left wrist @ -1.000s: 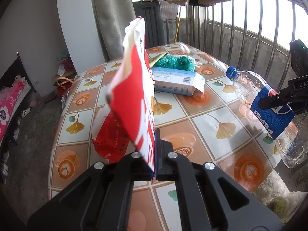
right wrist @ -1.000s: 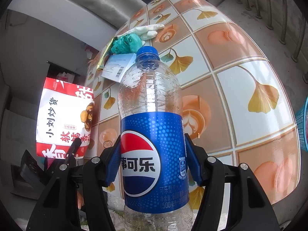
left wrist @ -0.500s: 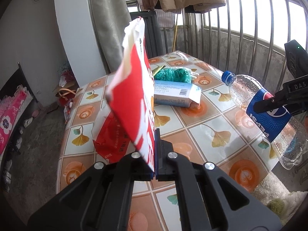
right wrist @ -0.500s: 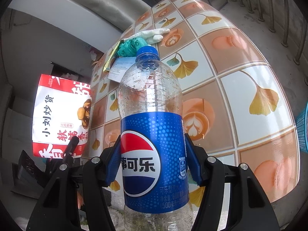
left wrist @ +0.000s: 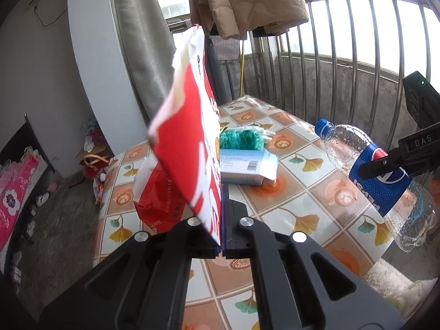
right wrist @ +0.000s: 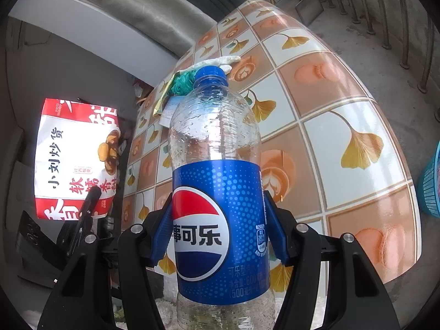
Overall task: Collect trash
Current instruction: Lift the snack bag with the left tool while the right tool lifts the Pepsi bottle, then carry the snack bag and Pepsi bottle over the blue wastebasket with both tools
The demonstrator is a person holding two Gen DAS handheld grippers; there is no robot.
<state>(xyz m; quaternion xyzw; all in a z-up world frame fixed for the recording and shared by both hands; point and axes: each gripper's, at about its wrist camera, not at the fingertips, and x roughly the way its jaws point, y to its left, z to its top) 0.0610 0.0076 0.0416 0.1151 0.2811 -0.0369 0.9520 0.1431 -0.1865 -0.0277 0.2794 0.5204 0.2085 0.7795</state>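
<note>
My left gripper [left wrist: 221, 214] is shut on a red and white snack bag [left wrist: 192, 143] and holds it upright above the tiled table [left wrist: 302, 198]. The bag also shows in the right wrist view [right wrist: 77, 159], off the table's left edge. My right gripper [right wrist: 220, 231] is shut on an empty Pepsi bottle [right wrist: 217, 192] with a blue cap; the bottle also shows at the right of the left wrist view [left wrist: 376, 181], held off the table's near right edge.
On the table lie a second red bag [left wrist: 159, 200], a white and blue box [left wrist: 244, 165], and a green bundle [left wrist: 242, 137] with a white glove [right wrist: 220, 62]. A metal railing [left wrist: 357, 55] is behind. A blue basket [right wrist: 431, 187] is at the right.
Both grippers have drawn back and risen from the table with the bag and bottle still held. The table looks smaller and farther in both views.
</note>
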